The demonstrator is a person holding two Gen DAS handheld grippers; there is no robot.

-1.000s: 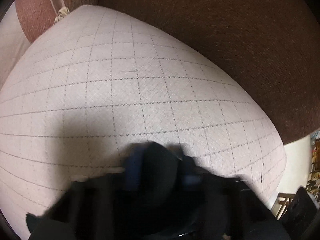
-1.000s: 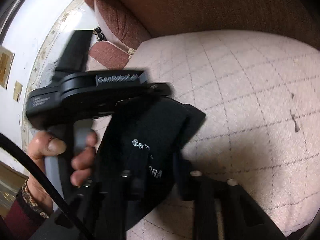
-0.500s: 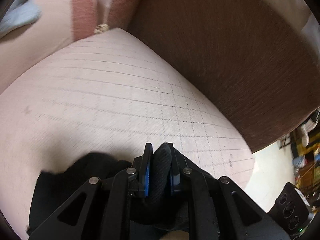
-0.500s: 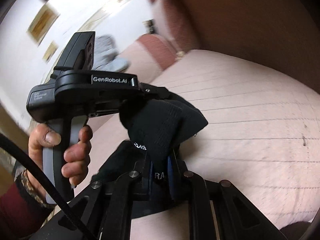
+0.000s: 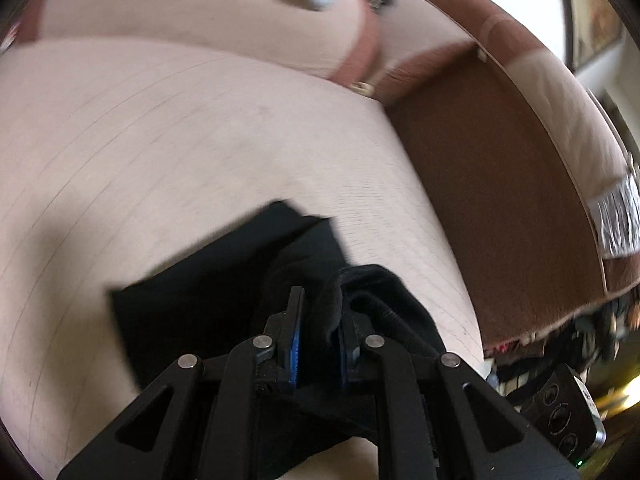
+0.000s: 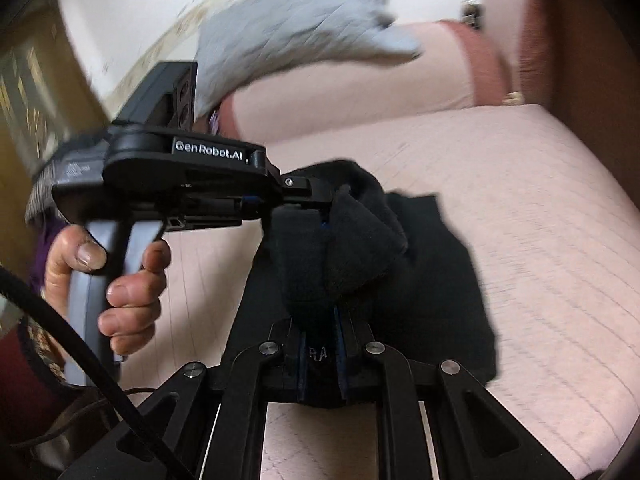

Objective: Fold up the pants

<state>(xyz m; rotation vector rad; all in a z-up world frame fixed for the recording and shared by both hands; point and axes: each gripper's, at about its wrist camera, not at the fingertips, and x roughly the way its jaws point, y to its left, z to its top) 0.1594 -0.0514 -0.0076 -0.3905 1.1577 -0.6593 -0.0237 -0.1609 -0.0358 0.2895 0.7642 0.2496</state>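
The black pants are held bunched above the pink quilted sofa cushion, part of the cloth hanging down onto it. A thick fold is clamped between the fingers of the left gripper, and another fold, with white letters, is clamped in the right gripper. A grey cloth is seen on the sofa arm behind.

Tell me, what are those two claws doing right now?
Left claw shut on black pants. Right claw shut on same pants. Pants bunched, partly resting on pink cushion. Nothing in the way.
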